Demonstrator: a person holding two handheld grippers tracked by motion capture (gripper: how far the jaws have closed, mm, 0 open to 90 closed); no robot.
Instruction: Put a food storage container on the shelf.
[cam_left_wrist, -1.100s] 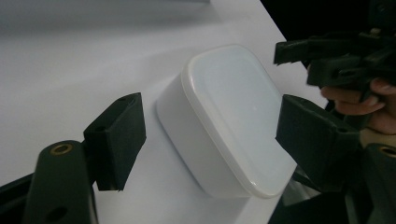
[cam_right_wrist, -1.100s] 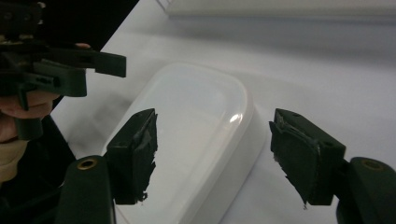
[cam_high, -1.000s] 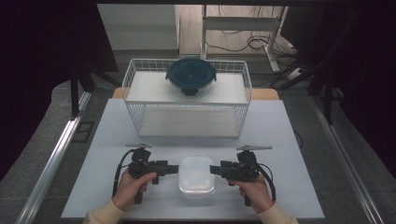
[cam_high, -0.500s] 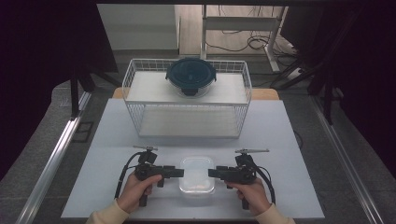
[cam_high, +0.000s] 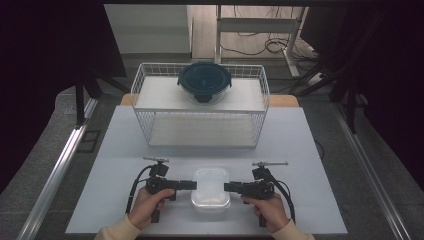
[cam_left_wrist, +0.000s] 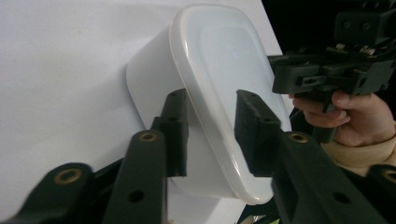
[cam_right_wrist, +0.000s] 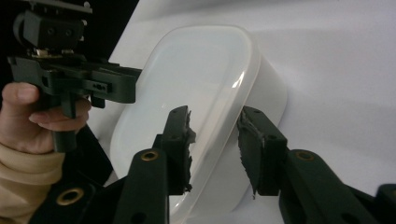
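Note:
A white translucent lidded container (cam_high: 211, 187) sits near the table's front edge, between both hands. My left gripper (cam_high: 192, 184) points in at its left end and my right gripper (cam_high: 227, 187) at its right end, both lying on their sides. In the left gripper view the container's lid rim (cam_left_wrist: 212, 140) runs between my left gripper's (cam_left_wrist: 212, 100) jaws, with room still showing. The right gripper view shows the same container (cam_right_wrist: 187, 70), its rim inside my right gripper's (cam_right_wrist: 215, 116) jaws. Both pairs of jaws have just been closing around the rim.
A white wire basket (cam_high: 200, 107) with a shelf stands at the table's middle back. A dark blue round lidded bowl (cam_high: 204, 80) rests on that shelf. Bare white tabletop (cam_high: 310, 150) lies on either side of the hands.
Both grippers' jaws have narrowed around the container's ends. The hands have barely shifted and the container has stayed in place.

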